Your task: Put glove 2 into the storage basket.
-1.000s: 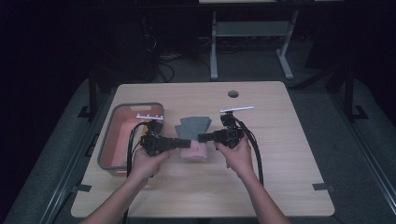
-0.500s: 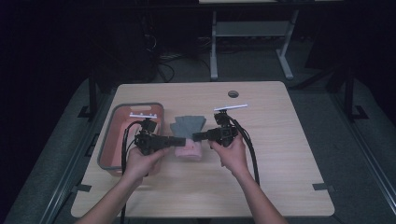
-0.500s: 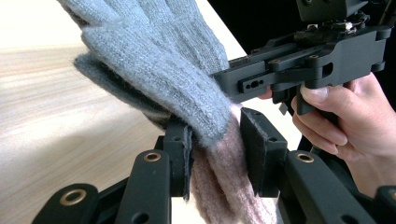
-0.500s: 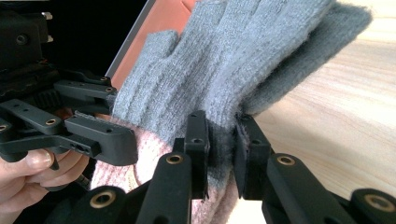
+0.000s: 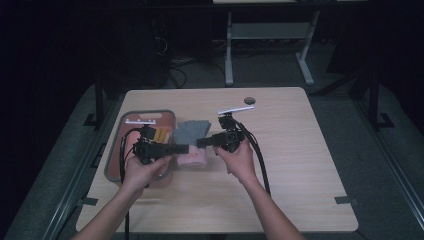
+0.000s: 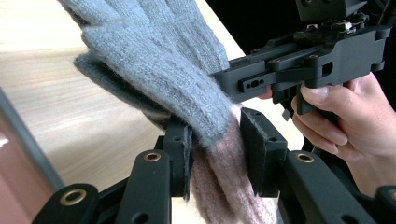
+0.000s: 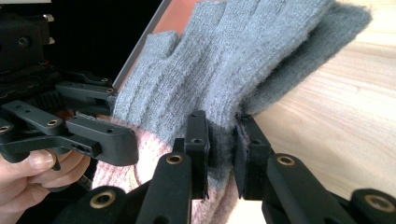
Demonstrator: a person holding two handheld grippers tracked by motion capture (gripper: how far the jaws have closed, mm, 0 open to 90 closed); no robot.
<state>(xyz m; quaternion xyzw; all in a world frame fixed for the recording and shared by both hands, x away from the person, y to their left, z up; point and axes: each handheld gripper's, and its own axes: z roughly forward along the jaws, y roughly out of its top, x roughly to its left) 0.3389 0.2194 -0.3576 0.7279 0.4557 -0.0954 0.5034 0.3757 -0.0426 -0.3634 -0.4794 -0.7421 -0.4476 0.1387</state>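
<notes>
A grey knitted glove [image 5: 190, 131] with a pink cuff [image 5: 192, 157] hangs between both grippers, just above the table beside the bin. My left gripper [image 5: 181, 148] is shut on the glove [image 6: 159, 60] at the line where grey meets pink [image 6: 219, 186]. From the other side, my right gripper [image 5: 202, 143] is shut on the same band of the glove [image 7: 233, 65]. The two grippers point at each other, tips nearly meeting. The fingers of the glove droop away over the wood, with a second grey layer under the top one.
A grey-rimmed bin [image 5: 117, 145] with a reddish inside stands at the table's left, holding a small orange item [image 5: 160, 135]. A small dark disc [image 5: 249, 100] lies near the far edge. Bare wooden tabletop [image 5: 300, 150] stretches to the right and front.
Both hands have carried the glove a little to the left and farther from the person, closer to the bin. Both grips look the same.
</notes>
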